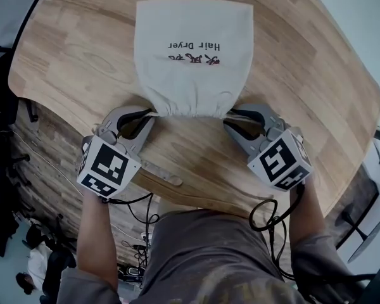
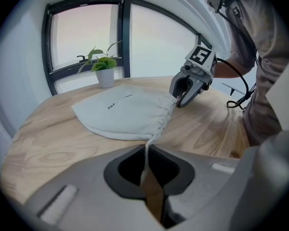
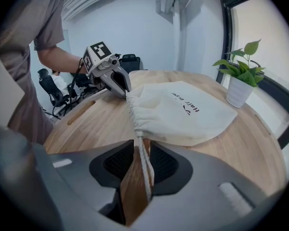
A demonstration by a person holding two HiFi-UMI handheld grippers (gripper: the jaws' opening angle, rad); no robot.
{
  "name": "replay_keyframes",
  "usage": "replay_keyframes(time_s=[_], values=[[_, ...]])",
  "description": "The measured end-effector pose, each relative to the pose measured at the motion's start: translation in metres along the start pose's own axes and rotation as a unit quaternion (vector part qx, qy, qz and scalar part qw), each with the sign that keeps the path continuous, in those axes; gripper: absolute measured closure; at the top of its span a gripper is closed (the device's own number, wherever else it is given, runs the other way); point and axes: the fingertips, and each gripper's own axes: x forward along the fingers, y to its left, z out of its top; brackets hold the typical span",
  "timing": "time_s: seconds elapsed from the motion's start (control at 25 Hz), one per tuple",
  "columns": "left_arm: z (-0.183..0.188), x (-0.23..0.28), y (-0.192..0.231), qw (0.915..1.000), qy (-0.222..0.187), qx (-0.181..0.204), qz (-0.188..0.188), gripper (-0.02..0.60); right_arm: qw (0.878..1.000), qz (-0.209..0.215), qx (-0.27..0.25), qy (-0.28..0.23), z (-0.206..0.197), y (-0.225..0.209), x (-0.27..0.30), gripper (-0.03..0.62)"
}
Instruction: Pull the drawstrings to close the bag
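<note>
A white cloth bag (image 1: 193, 56) with dark print lies flat on the round wooden table (image 1: 69, 56), its mouth (image 1: 191, 109) gathered into tight pleats on the side nearest me. My left gripper (image 1: 153, 114) is shut on the left drawstring (image 2: 147, 137) at the mouth's left corner. My right gripper (image 1: 230, 114) is shut on the right drawstring (image 3: 141, 150) at the right corner. Each gripper view shows its cord running taut from the bag (image 2: 123, 112) (image 3: 183, 112) into the shut jaws, with the other gripper (image 2: 180, 99) (image 3: 125, 91) across the mouth.
A small potted plant (image 3: 240, 83) (image 2: 104, 70) stands by the window on the table's far side. A slot (image 1: 159, 176) is cut in the tabletop near my edge. Cables (image 1: 272, 220) hang from the grippers. Office chairs (image 1: 6, 189) stand on the floor to the left.
</note>
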Motion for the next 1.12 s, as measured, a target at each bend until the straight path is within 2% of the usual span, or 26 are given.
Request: replay_keyframes(time_s=[0.08, 0.16, 0.28, 0.6, 0.84, 1.12], values=[[0.000, 0.001, -0.001, 1.0000, 0.002, 0.009, 0.000, 0.564, 1.000, -0.004, -0.004, 0.000, -0.001, 0.000, 0.001, 0.481], [-0.001, 0.001, -0.002, 0.9999, 0.002, 0.016, 0.003, 0.568, 1.000, -0.011, -0.007, 0.002, -0.001, 0.000, 0.001, 0.551], [-0.001, -0.001, -0.002, 0.9993, 0.004, 0.036, 0.013, 0.568, 1.000, -0.015, -0.001, 0.001, 0.001, 0.001, 0.001, 0.553], [-0.003, 0.000, 0.000, 0.9997, -0.008, 0.025, 0.002, 0.568, 1.000, -0.011, 0.012, -0.004, -0.001, -0.001, 0.002, 0.554], [-0.005, -0.006, 0.009, 0.9990, 0.002, -0.043, 0.015, 0.572, 1.000, -0.003, 0.029, -0.007, -0.001, -0.001, -0.003, 0.557], [-0.025, -0.016, 0.029, 0.9952, 0.000, -0.094, 0.028, 0.572, 0.998, -0.014, 0.061, -0.010, -0.008, -0.007, -0.003, 0.559]])
